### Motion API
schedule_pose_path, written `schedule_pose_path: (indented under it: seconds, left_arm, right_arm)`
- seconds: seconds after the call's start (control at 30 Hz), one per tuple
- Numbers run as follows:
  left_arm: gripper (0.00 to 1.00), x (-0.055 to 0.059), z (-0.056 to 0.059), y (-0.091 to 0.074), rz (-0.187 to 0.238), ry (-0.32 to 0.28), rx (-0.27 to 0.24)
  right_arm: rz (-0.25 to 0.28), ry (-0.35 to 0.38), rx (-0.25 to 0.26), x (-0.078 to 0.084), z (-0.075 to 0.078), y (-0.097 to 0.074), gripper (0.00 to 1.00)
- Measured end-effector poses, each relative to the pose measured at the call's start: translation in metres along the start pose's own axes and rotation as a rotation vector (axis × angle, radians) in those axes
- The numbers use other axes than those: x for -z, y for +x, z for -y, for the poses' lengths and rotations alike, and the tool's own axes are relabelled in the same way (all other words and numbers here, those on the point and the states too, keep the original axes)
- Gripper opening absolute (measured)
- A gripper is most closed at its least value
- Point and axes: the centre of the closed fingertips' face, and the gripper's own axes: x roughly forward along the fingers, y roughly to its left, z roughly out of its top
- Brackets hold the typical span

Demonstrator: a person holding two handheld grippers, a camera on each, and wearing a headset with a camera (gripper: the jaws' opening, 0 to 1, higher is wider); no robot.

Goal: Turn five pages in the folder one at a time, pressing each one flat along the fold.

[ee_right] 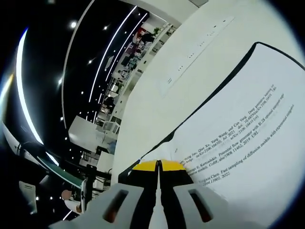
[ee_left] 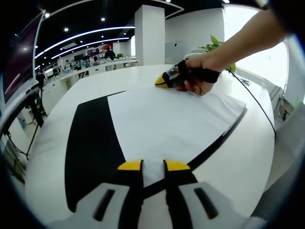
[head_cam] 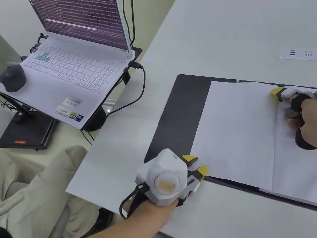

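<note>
A black folder (head_cam: 181,119) lies open on the white table, with a blank white page (head_cam: 237,129) lying flat on its left half. My left gripper (head_cam: 196,165) rests at the folder's near edge (ee_left: 214,145). Its yellow-tipped jaws stand a little apart, low over the page's corner (ee_left: 152,162), and grip nothing. My right gripper (head_cam: 280,93) is shut, tips together, and touches down on the paper near the fold at the far edge. In its own view the tips (ee_right: 158,165) rest on a printed page (ee_right: 248,143). From the left gripper view it (ee_left: 164,81) appears across the folder, held by a hand.
An open laptop (head_cam: 74,64) on a stand sits to the far left, off the table's edge, with a black cable (head_cam: 138,94) trailing from it. A black round object (head_cam: 13,77) lies beside it. A white power strip (head_cam: 297,53) lies at the far right.
</note>
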Motion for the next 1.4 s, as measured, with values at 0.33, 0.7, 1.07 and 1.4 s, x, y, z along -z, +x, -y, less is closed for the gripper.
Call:
schedule_pose_path:
  seconds: [0.33,0.7,1.07,1.4]
  left_arm:
    - [0.15,0.000,0.000,0.001,0.002,0.001,0.001]
    - [0.15,0.000,-0.001,0.002,0.002,-0.003,0.000]
    - [0.15,0.001,-0.002,0.001,0.003,-0.004,0.000]
    - [0.15,0.000,-0.001,0.001,0.001,0.002,0.003]
  right_arm:
    - [0.048,0.061,0.004,-0.013,0.000,0.009,0.00]
    - [0.008,0.008,-0.007,-0.008,-0.002,0.004,0.00]
    - [-0.053,-0.056,-0.019,0.009,-0.003,-0.011,0.00]
    - [-0.078,-0.036,-0.026,0.017,0.004,-0.019,0.00]
